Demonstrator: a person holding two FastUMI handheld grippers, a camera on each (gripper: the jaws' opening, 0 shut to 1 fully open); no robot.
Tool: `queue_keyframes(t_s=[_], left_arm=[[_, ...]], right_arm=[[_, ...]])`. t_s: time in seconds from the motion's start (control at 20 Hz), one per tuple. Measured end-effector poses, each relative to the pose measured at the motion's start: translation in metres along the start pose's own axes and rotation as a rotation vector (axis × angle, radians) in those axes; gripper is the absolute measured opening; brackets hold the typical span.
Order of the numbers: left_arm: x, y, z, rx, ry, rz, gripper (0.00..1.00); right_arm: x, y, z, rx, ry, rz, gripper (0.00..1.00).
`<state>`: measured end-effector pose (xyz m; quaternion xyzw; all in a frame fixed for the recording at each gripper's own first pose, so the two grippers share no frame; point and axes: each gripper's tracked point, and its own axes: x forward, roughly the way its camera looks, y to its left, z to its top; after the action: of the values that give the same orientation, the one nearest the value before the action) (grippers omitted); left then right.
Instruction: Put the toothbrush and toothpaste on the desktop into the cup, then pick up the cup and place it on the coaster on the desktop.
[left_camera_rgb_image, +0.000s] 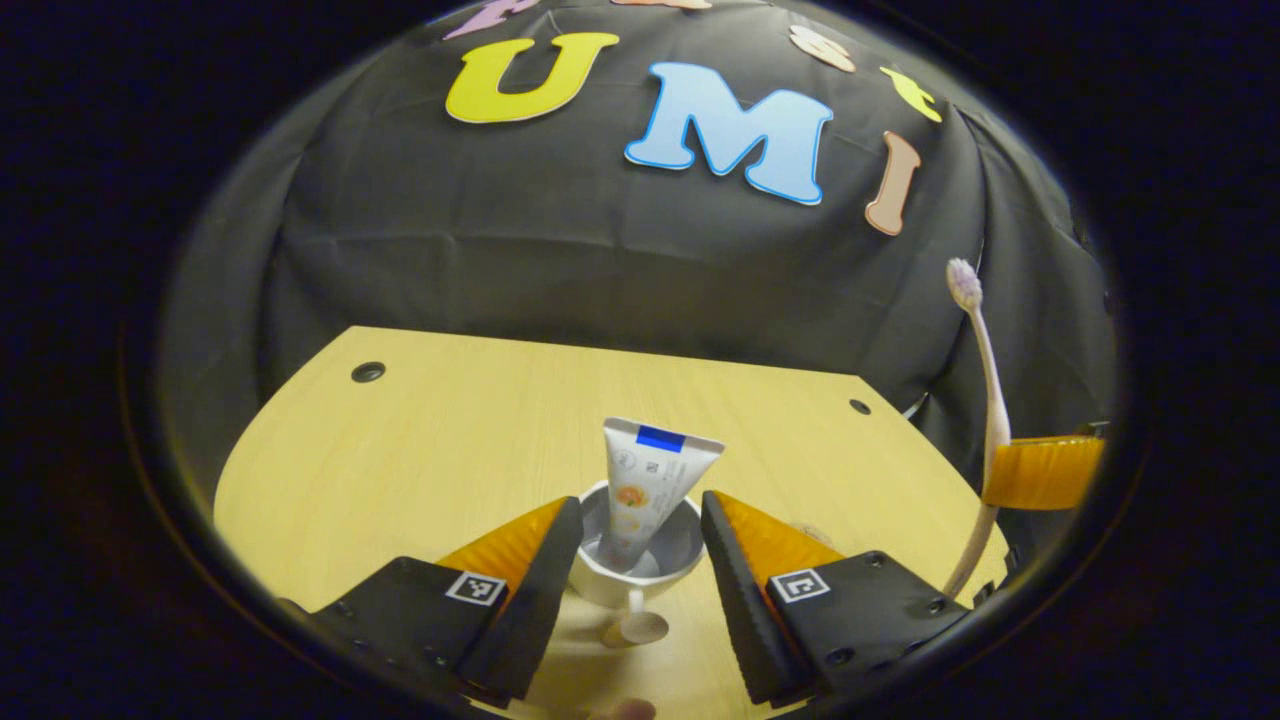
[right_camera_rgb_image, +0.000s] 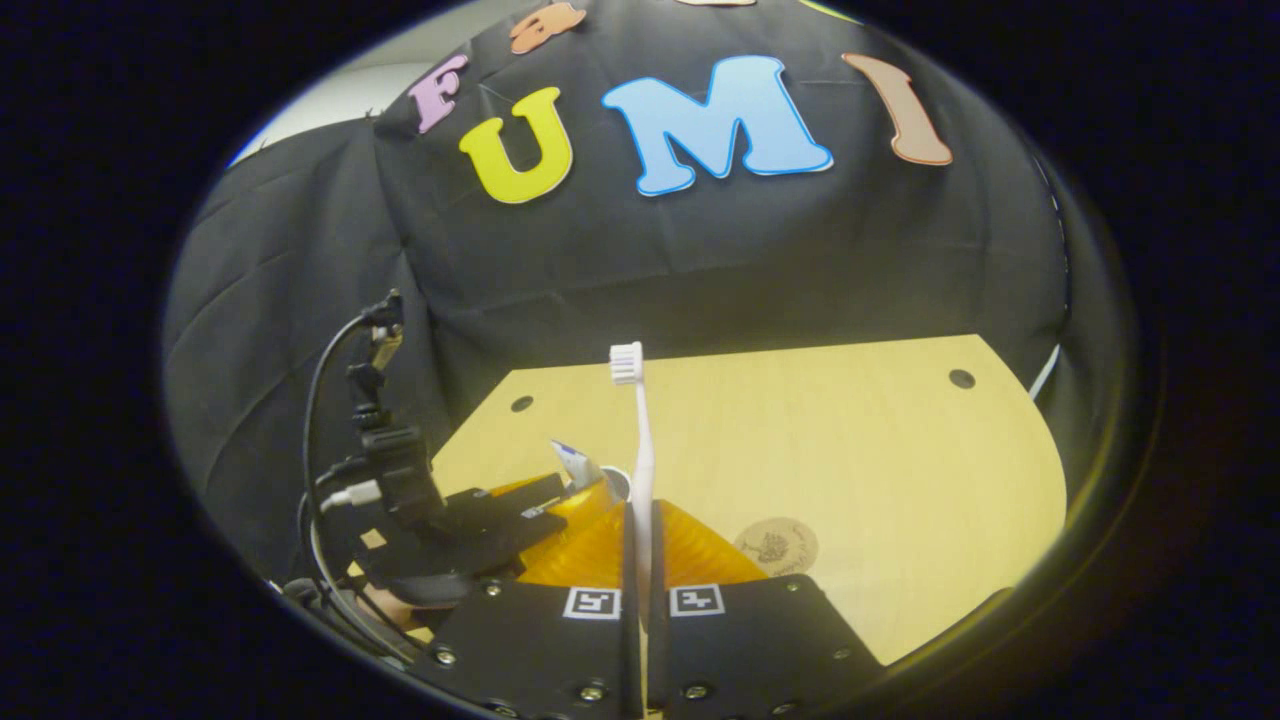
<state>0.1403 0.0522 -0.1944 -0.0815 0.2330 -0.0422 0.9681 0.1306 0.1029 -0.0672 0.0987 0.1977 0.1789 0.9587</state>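
In the left gripper view, my left gripper (left_camera_rgb_image: 640, 545) sits at the bottom centre with its jaws spread wide on either side of the white cup (left_camera_rgb_image: 637, 560), touching nothing. The toothpaste tube (left_camera_rgb_image: 650, 485) stands in that cup, leaning slightly, its flat crimped end up. The cup rests on the pale wooden desktop (left_camera_rgb_image: 450, 430), near the bottom of the frame, with broad bare wood behind it up to the far curved edge, where two small dark holes sit near the upper left and upper right corners. At the right edge of this view, the toothbrush (left_camera_rgb_image: 985, 350) rises upright, bristles up, held by the other gripper.

In the right gripper view, my right gripper (right_camera_rgb_image: 641, 545) at the bottom centre has its jaws closed on the toothbrush (right_camera_rgb_image: 640, 440) handle, the brush head standing clear above. The round coaster (right_camera_rgb_image: 776, 546) lies flat just right of the fingers, with open desktop beyond it toward the right edge. The left gripper (right_camera_rgb_image: 470, 520) crowds the lower left, cables trailing upward.
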Motion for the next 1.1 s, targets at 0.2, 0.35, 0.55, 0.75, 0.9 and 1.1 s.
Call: queue_keyframes(t_s=[0.2, 0.35, 0.55, 0.75, 0.9, 1.1], left_arm=[[-0.032, 0.015, -0.007, -0.035, 0.016, 0.034, 0.82], [-0.058, 0.030, -0.017, -0.063, 0.040, 0.078, 0.80], [-0.082, 0.053, -0.039, -0.107, 0.091, 0.145, 0.97], [-0.099, 0.074, -0.063, -0.153, 0.137, 0.177, 0.96], [-0.103, 0.080, -0.080, -0.182, 0.172, 0.179, 0.96], [-0.112, 0.086, -0.095, -0.192, 0.198, 0.179, 0.97]], right_arm=[[0.027, 0.016, 0.016, -0.005, -0.051, 0.058, 0.04], [0.051, 0.029, 0.023, 0.014, -0.083, 0.108, 0.04], [0.076, 0.052, 0.034, -0.042, -0.171, 0.182, 0.03], [0.103, 0.070, 0.031, -0.096, -0.231, 0.235, 0.04], [0.112, 0.078, 0.021, -0.176, -0.264, 0.246, 0.04], [0.128, 0.080, 0.006, -0.266, -0.303, 0.207, 0.04]])
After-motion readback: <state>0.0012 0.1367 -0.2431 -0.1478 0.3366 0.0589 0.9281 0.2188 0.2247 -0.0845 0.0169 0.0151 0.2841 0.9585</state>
